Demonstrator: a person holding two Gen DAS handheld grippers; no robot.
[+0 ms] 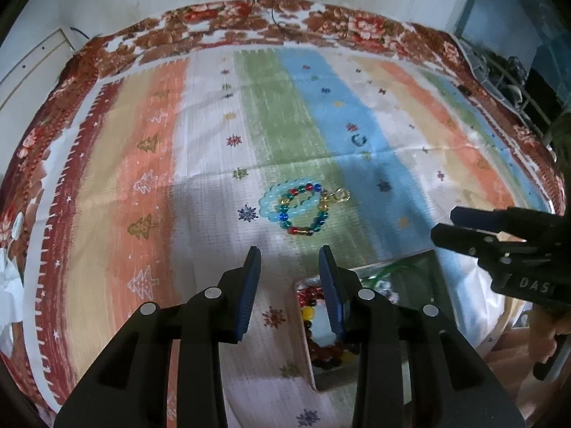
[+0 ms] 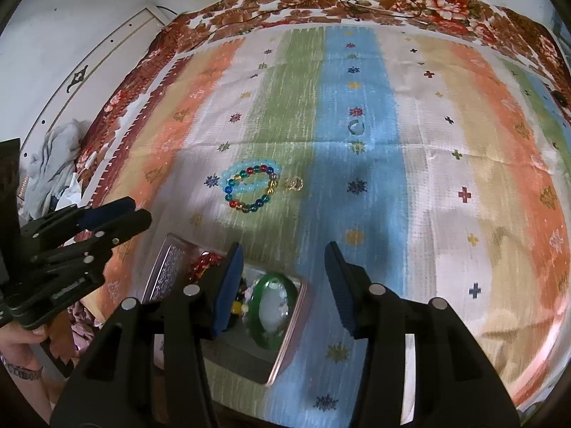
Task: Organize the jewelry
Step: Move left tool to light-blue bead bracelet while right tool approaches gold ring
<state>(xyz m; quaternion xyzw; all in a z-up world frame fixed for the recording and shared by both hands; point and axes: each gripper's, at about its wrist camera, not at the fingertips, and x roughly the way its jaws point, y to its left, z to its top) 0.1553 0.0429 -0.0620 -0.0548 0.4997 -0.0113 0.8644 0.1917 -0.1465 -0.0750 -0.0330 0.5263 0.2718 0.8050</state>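
- Striped cloth [image 1: 214, 135] with a floral border covers the surface you work over, a white wall behind it; whether a bed or a desk lies under it cannot be told
- Two beaded bracelets, one pale blue [image 1: 273, 199] and one multicoloured [image 1: 314, 221], lie overlapped on the green stripe, a small gold clasp [image 1: 340, 195] just beside them and a small ring [image 1: 358, 139] farther off on the blue stripe
- Your left claw [image 1: 289, 260] hangs part open and empty, just short of the bracelets; your right claw [image 2: 283, 260] is also open, holding nothing
- An open tray [image 2: 292, 335] near you already holds a green bangle [image 2: 273, 306] and red beads [image 2: 205, 260]
- Lower the left claw over a single strand, where the loops do not cross, so you lift one bracelet only
- Close gently; round beads probably slip
- Keep the right claw clear of the tray rim
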